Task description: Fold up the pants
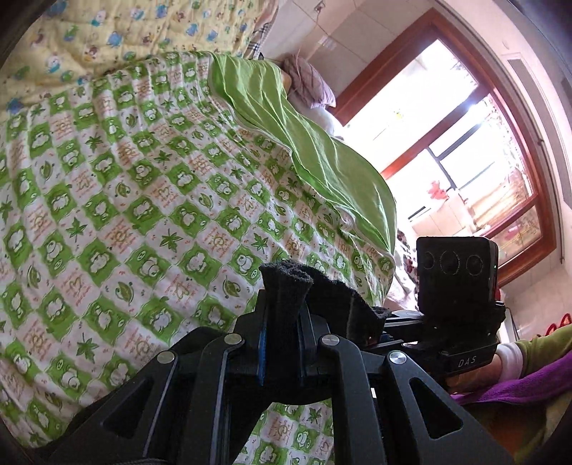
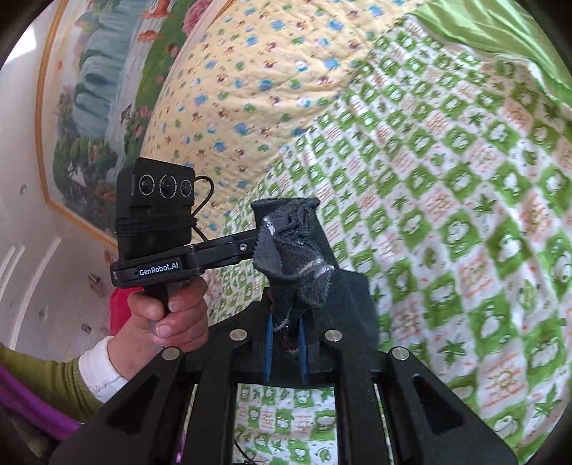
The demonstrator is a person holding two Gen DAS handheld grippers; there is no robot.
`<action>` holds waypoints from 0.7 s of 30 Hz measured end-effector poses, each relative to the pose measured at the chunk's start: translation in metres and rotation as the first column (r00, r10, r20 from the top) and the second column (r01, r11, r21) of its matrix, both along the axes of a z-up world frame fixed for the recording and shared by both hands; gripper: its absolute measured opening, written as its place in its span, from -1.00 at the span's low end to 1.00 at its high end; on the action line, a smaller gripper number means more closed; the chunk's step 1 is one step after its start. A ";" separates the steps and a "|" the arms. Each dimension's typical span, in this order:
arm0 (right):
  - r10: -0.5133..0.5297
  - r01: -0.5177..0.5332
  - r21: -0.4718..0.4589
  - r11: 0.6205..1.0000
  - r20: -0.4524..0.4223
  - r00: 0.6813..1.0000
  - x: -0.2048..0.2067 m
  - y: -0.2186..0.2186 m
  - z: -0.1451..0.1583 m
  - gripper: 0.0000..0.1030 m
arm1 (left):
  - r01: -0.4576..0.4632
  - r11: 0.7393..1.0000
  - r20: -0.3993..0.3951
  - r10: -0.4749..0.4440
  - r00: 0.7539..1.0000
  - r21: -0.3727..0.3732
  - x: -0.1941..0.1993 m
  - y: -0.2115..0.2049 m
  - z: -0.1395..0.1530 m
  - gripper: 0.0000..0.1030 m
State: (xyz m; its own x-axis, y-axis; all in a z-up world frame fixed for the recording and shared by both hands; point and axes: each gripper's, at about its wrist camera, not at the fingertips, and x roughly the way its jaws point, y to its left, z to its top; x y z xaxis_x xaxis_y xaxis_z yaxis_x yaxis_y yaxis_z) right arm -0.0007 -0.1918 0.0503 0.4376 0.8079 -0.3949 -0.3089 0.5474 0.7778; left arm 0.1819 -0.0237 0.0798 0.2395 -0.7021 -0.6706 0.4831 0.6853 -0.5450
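Here, both grippers clench dark pants above a green-checked quilt (image 1: pixel 136 186): the left gripper (image 1: pixel 286 275) pinches one bunched edge of the pants (image 2: pixel 296 250), the right gripper (image 2: pixel 286 214) another, close beside it.

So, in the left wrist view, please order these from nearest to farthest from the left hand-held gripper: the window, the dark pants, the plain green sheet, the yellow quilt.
1. Dark pants: clamped in the left hand-held gripper.
2. Plain green sheet: up and right, on the checked quilt's edge.
3. Yellow quilt, top left, and window, right: too close to call.
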 end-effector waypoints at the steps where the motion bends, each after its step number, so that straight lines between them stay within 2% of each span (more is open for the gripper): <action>1: 0.021 -0.021 0.003 1.000 -0.001 1.000 0.001 0.008 -0.001 -0.75 | -0.015 1.000 -0.001 0.015 1.000 -0.003 -0.004 0.006 -0.001 -0.78; 9: 0.153 -0.154 -0.011 0.988 -0.037 0.987 0.009 0.062 -0.025 -0.75 | -0.150 0.989 -0.034 0.150 0.988 0.007 -0.037 0.061 -0.025 -0.78; 16: 0.228 -0.233 -0.064 0.970 -0.069 0.971 0.014 0.101 -0.049 -0.72 | -0.261 0.965 -0.087 0.262 0.961 0.026 -0.056 0.097 -0.060 -0.78; 21: 0.267 -0.276 -0.096 0.956 -0.102 0.958 0.017 0.121 -0.062 -0.70 | -0.303 0.952 -0.117 0.305 0.945 0.037 -0.062 0.110 -0.079 -0.78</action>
State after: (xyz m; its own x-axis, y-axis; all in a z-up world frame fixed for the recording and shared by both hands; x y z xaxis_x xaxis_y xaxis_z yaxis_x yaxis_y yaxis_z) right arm 0.0162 -0.0713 -0.0121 0.1678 0.8415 -0.5135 -0.3914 0.5350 0.7487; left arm 0.1196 0.0864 0.0008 0.3561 -0.5958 -0.7199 0.1821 0.7998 -0.5720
